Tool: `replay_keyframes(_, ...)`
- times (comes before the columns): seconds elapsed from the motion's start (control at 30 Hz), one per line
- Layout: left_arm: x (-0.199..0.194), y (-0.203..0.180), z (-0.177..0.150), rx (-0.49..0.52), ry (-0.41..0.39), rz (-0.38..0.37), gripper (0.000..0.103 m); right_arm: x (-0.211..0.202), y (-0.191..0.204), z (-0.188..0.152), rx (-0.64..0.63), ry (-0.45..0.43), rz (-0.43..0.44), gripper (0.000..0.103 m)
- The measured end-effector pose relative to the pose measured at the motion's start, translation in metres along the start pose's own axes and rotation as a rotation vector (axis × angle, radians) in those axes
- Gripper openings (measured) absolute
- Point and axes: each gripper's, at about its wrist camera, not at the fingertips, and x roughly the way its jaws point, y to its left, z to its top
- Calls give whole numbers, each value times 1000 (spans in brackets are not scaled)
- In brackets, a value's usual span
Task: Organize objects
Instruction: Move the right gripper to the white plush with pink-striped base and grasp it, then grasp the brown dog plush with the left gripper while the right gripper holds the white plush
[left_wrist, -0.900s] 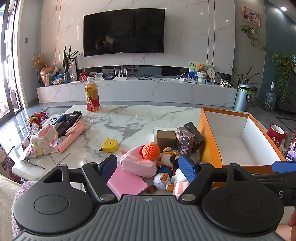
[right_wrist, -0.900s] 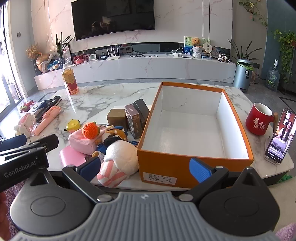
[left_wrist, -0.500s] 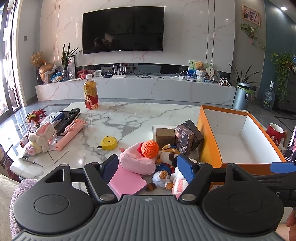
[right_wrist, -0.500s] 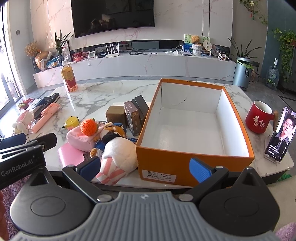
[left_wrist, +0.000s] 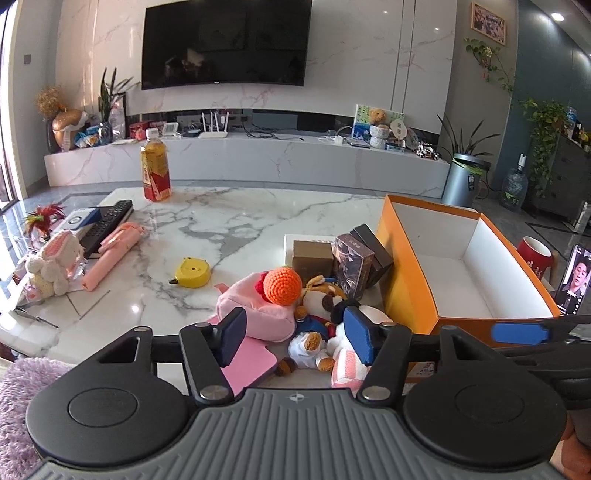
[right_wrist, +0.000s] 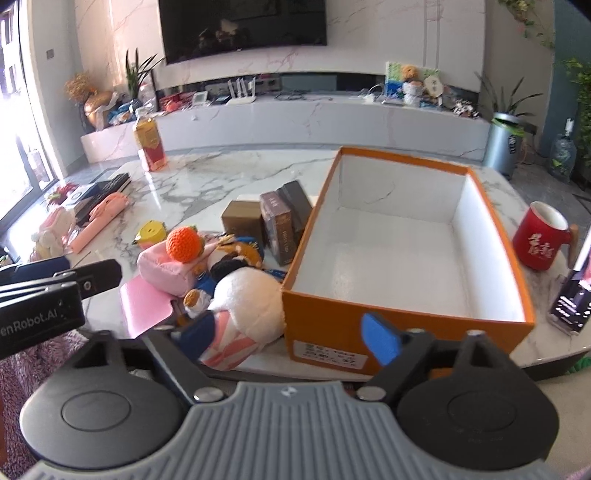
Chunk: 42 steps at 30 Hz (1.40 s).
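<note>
An empty orange box (left_wrist: 406, 291) (right_wrist: 332, 325) with a white inside stands on the marble table's right half. Left of it lies a pile: a pink plush pouch (left_wrist: 255, 314), an orange crochet ball (left_wrist: 282, 286), a tiger plush (left_wrist: 321, 291), a white plush with pink stripes (right_wrist: 247, 299), a pink flat notebook (left_wrist: 247, 360) and small brown boxes (left_wrist: 312, 258). My left gripper (left_wrist: 295, 338) hovers open just before the pile, nothing between its pads. My right gripper (right_wrist: 290, 339) is open wide at the box's near left corner, beside the white plush.
A yellow tape measure (left_wrist: 192, 273), a pink stick (left_wrist: 110, 254), a bunny plush (left_wrist: 55, 266), a remote (left_wrist: 107, 225) and a bottle (left_wrist: 155, 170) are spread over the left of the table. A red mug (right_wrist: 543, 236) and a lit phone (right_wrist: 576, 291) stand right of the box.
Both grippers have edged closer to the table and the pile. The left jaws have narrowed a little. The right wrist view is blurred from motion.
</note>
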Motion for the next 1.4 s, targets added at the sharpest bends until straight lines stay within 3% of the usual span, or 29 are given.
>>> replay_keyframes(0.2, 21, 4, -5, 24, 65, -31, 49, 19, 11, -1, 2, 36, 73, 57)
replay_keyframes(0.37, 35, 16, -8, 10, 116, -38, 44, 39, 15, -1, 116, 70, 105, 57)
replay_keyframes(0.63, 54, 28, -7, 7, 177, -59, 44, 69, 25, -4, 215, 152, 68, 58)
replay_keyframes(0.7, 62, 30, -7, 4, 199, -74, 40, 76, 27, -5, 231, 170, 49, 62)
replay_keyframes(0.87, 80, 38, -5, -15, 245, -95, 40, 92, 26, -7, 273, 193, 12, 70)
replay_keyframes(1.0, 92, 40, -2, -30, 276, -124, 42, 101, 18, -11, 318, 232, 30, 72)
replay_keyframes(1.03, 95, 40, -2, -37, 283, -131, 44, 103, 15, -12, 330, 240, 32, 72)
replay_keyframes(1.1, 102, 40, -1, -57, 304, -157, 59, 108, 12, -14, 333, 259, 37, 71)
replay_keyframes(1.13, 106, 39, -1, -65, 316, -174, 60, 109, 12, -14, 330, 263, 46, 71)
replay_keyframes(1.4, 140, 22, -4, -48, 383, -205, 59, 115, 12, -12, 297, 261, 73, 71)
